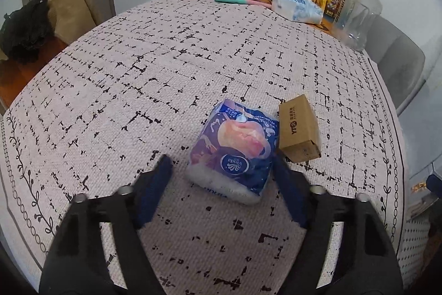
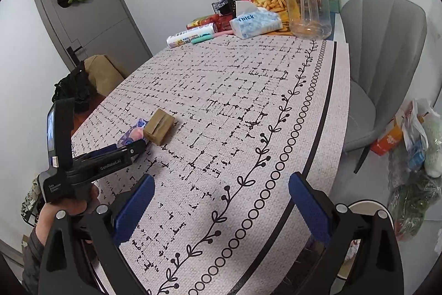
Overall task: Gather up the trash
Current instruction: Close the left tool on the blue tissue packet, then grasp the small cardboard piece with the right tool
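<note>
On the patterned surface (image 1: 138, 51): one blue Vinda tissue pack (image 1: 234, 151), lying flat; one small brown cardboard box (image 1: 299, 127) just beside it, touching. Left tongs (image 1: 221, 173) released, fingers spread either side of the pack's near end. Right tongs (image 2: 221, 192) released, grasping nothing, well apart from the pack, over the surface's bordered edge.

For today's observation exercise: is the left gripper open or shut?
Open. The left gripper has its blue fingers spread wide on either side of the tissue pack, not clamping it.
</note>
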The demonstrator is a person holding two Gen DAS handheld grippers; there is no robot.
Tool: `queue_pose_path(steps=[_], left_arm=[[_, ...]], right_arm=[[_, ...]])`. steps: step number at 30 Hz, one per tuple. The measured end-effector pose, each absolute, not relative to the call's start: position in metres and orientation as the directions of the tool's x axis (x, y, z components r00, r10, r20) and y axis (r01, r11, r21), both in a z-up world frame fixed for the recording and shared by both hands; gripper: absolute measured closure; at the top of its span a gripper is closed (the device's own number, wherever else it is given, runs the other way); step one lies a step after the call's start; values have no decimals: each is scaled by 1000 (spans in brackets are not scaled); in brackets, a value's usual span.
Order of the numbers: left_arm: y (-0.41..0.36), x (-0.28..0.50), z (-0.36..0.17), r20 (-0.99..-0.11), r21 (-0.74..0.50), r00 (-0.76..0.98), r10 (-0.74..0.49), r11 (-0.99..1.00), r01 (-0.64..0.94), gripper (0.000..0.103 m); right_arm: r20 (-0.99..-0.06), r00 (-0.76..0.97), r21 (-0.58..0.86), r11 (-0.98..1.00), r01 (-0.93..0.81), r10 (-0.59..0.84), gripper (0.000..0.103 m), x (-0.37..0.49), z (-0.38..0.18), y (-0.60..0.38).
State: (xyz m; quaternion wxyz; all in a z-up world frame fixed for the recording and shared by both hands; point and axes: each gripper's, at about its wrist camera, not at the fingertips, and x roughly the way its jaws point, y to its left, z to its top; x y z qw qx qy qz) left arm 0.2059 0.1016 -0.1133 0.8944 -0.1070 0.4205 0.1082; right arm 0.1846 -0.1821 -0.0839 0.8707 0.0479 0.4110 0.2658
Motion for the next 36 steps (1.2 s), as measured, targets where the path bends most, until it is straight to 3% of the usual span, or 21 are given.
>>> queue_pose_path(steps=[4,9,20,36], left_arm=[[110,199,-109,-762,-165,644,62,944,-286,59],[124,181,-102,-743,-194,666,69,930,-313,66],[161,138,-92,-700,-273,707,100,877,-394,67],[197,102,-97,-695,-310,702,156,815,-489,67]], right_arm=[[-707,497,301,851,-431,502,8,190,-90,-170],[-709,483,296,839,-457,513,8,193,-90,-149],[-709,446,300,806,-510,547,8,206,-89,-86],[-771,437,244,849,-469,464,8,245,-105,-8]])
